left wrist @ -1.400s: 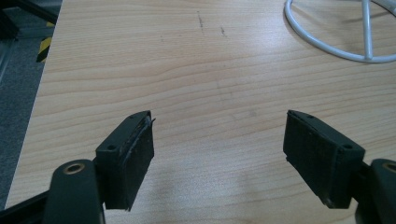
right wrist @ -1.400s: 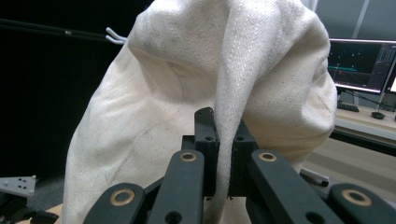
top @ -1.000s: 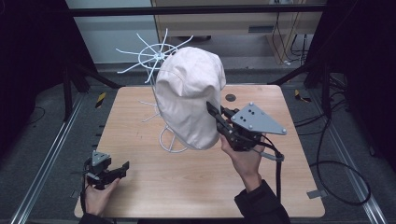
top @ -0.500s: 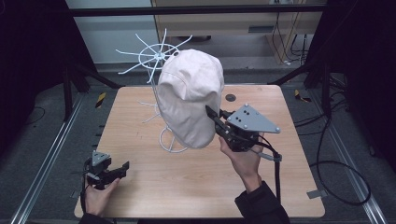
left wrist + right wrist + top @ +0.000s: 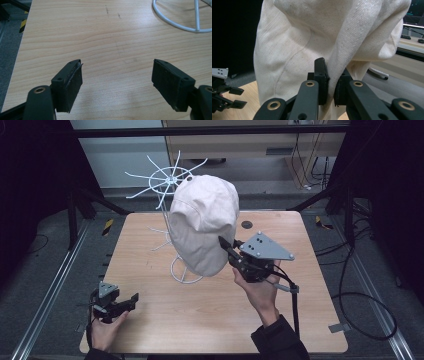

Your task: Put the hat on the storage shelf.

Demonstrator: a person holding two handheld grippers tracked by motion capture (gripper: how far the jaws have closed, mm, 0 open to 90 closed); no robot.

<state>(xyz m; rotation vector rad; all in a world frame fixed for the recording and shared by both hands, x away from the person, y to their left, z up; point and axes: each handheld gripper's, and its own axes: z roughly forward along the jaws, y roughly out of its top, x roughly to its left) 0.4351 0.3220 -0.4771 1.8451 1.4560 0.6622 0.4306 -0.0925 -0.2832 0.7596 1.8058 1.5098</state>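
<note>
Cap (image 5: 202, 222), cream cotton, draped over white wire stand (image 5: 172, 200) at middle of wooden surface (image 5: 210, 315), with right gripper (image 5: 226, 245) pinching a fold of cloth at its lower right side. In right gripper view, fabric of cap (image 5: 324, 37) clamped between both black pads, jaws nearly together on right gripper (image 5: 331, 87), only that thin fold between them. Left gripper (image 5: 131, 298) low at near left corner of surface, well apart from cap; in left gripper view, left gripper (image 5: 117, 80) wide open over bare wood, nothing between its pads, ring base of stand (image 5: 180, 17) curving ahead at upper right. Step in hand, judging by grip: hold on cap secured, lift off stand not yet made. Next move likely calls for raising cloth up and clear of wire spokes without snagging, perhaps with left gripper steadying ring base so stand does not tip. Count: 1 cap, 1 stand, 2 grippers, 1 surface, 1 small dark disc (image 5: 246, 225) near far edge.
</note>
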